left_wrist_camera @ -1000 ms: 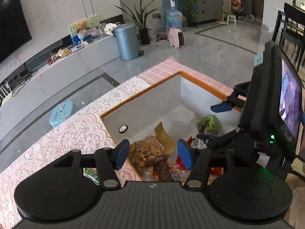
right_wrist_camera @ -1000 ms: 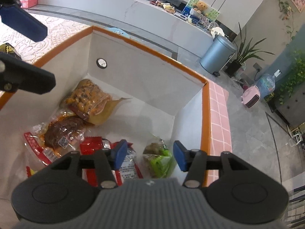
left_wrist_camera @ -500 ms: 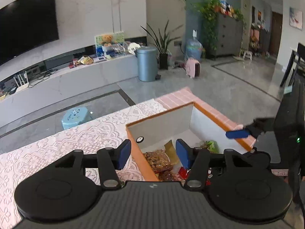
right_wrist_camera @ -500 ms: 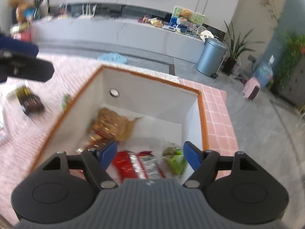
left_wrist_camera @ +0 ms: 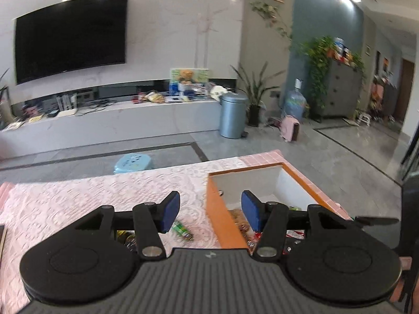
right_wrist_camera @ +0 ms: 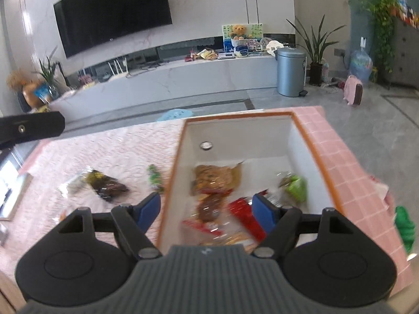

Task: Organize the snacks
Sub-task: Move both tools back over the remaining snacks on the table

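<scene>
An orange-rimmed white box (right_wrist_camera: 313, 141) stands on the pink lace tablecloth and holds several snack packs: a brown pack (right_wrist_camera: 213, 175), a green one (right_wrist_camera: 296, 187) and red ones (right_wrist_camera: 244, 214). A dark snack pack (right_wrist_camera: 108, 185) and a small green pack (right_wrist_camera: 154, 176) lie on the cloth left of the box. My right gripper (right_wrist_camera: 207, 209) is open and empty above the box's near left edge. My left gripper (left_wrist_camera: 210, 210) is open and empty, raised over the box's left wall (left_wrist_camera: 224, 219). The small green pack also shows in the left wrist view (left_wrist_camera: 182, 230).
The table's far edge drops to a grey floor with a blue stool (left_wrist_camera: 133, 163). A metal bin (left_wrist_camera: 231, 115) and a long TV bench (left_wrist_camera: 110, 120) stand beyond. A green object (right_wrist_camera: 404, 227) sits at the table's right edge.
Both grippers have risen and pulled back from inside the box, tilting up toward the room. The right gripper's jaws have opened wider. The loose packs on the cloth have come into view.
</scene>
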The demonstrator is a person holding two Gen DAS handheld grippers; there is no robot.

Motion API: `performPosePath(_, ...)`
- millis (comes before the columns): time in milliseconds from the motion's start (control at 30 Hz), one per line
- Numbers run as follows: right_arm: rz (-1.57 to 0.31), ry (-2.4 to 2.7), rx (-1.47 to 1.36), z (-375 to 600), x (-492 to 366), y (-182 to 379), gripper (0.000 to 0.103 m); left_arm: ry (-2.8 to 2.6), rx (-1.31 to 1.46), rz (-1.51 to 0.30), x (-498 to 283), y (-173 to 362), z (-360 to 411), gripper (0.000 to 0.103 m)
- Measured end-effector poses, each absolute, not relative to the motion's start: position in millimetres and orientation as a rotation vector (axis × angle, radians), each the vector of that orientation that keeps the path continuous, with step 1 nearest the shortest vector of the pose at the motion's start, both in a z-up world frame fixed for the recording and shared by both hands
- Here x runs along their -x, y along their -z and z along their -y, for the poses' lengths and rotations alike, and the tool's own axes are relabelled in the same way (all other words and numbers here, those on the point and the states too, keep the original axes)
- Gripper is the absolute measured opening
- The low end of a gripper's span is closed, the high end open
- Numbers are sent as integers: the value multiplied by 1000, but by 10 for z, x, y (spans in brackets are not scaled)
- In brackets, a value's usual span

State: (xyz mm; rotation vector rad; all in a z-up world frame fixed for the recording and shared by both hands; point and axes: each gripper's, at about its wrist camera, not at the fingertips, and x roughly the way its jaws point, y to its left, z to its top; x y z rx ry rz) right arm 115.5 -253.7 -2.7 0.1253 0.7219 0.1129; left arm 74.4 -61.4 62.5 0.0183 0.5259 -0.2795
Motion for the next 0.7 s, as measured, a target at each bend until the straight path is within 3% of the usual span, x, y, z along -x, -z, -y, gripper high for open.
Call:
performPosePath(133,-721,-141,-145,2324,-980,37,81,223,-1,-529,-605,-567,415,64)
performPosePath(700,-720,-233,-106,1646,-725,237,81,43,160,-737,-404,-14,-548,64)
